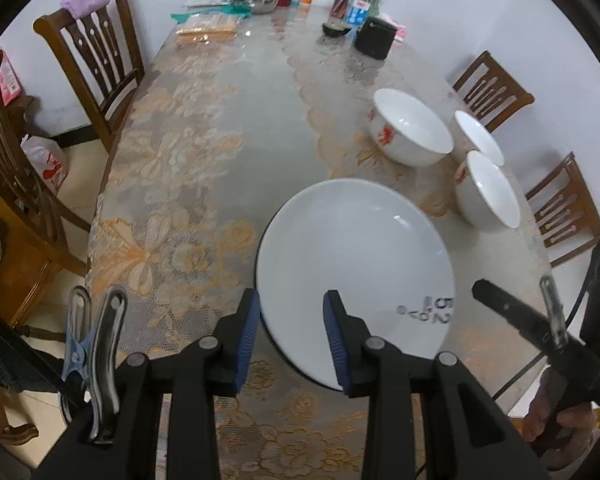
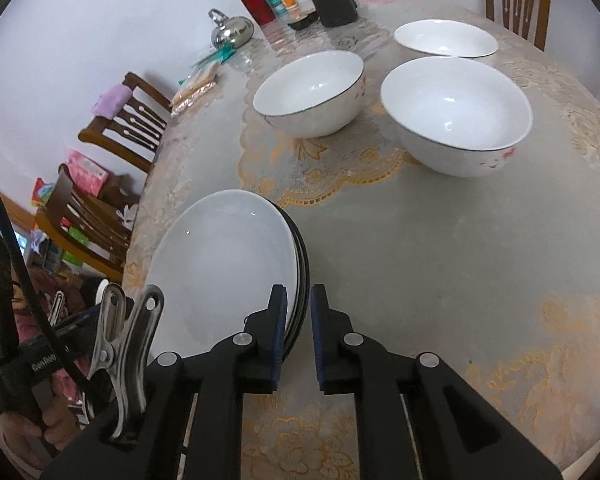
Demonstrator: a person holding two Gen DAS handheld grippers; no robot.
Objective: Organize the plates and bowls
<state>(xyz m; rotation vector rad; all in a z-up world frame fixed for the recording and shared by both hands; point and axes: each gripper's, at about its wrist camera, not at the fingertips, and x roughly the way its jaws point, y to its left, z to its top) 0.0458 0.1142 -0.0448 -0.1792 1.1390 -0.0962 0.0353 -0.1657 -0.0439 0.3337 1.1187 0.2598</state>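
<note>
A stack of white plates point(image 1: 352, 256) lies on the lace-covered table point(image 1: 204, 168) near its front edge. My left gripper point(image 1: 292, 332) is open, its fingers either side of the stack's near rim. In the right wrist view the stack point(image 2: 224, 264) shows dark-rimmed edges. My right gripper point(image 2: 298, 332) has its jaws a narrow gap apart around the stack's right rim; whether they press it is unclear. Two white bowls with red flowers point(image 2: 312, 92) point(image 2: 456, 112) stand beyond, and a single white plate point(image 2: 446, 38) lies further back. The left wrist view shows the bowls point(image 1: 412, 132) point(image 1: 488, 188).
At the far end stand a steel kettle point(image 2: 232, 32), a red bottle point(image 2: 256, 0), a black box point(image 2: 334, 0) and a pencil cup point(image 1: 342, 0). Wooden chairs point(image 1: 96, 52) point(image 1: 560, 204) line both sides of the table. The right gripper's body point(image 1: 540, 320) shows at right in the left wrist view.
</note>
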